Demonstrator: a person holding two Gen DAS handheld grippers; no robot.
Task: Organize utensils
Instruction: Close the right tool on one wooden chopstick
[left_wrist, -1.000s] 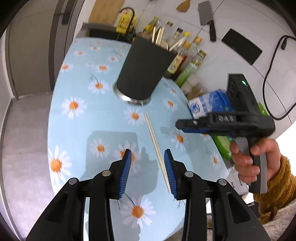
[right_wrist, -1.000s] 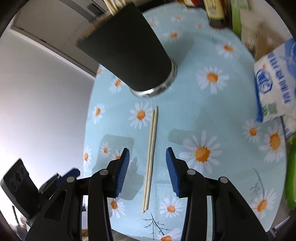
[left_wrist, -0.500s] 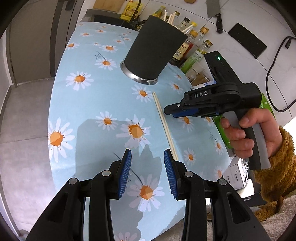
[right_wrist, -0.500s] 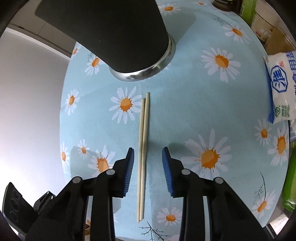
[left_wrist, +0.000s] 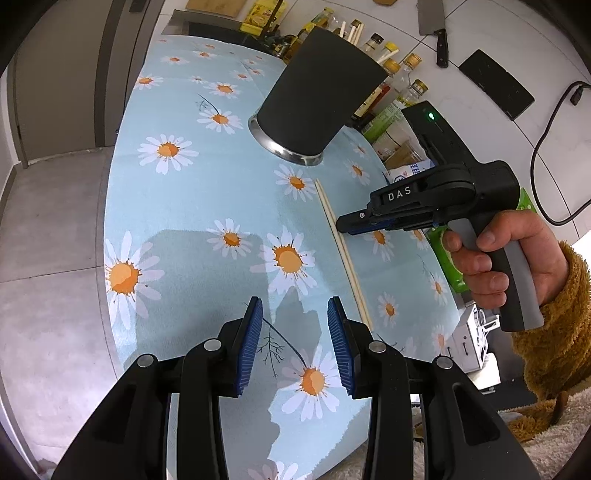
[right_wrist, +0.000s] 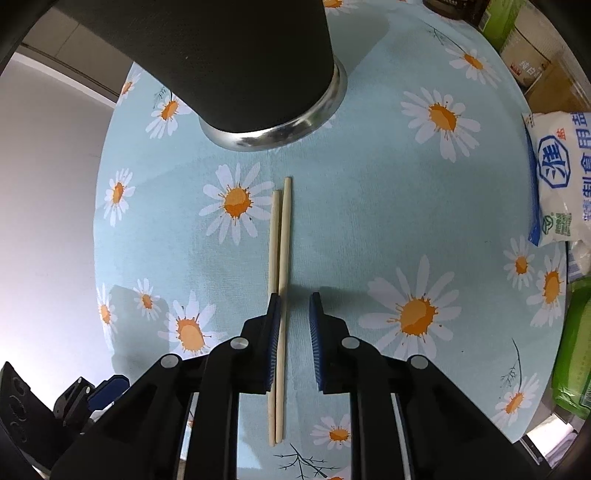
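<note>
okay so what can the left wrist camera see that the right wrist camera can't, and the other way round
Only the left wrist view shows the person's hand holding the right gripper, the cleaver on the wall, the bottles and the empty, open left gripper.

Only the right wrist view shows the right gripper's jaws, which have just been closing, either side of the chopsticks, not yet pinching.

Both show the chopsticks, the black holder and the daisy tablecloth.

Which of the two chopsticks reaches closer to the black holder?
The right chopstick in the right wrist view: its far tip lies nearer the black holder than the left chopstick.
</note>
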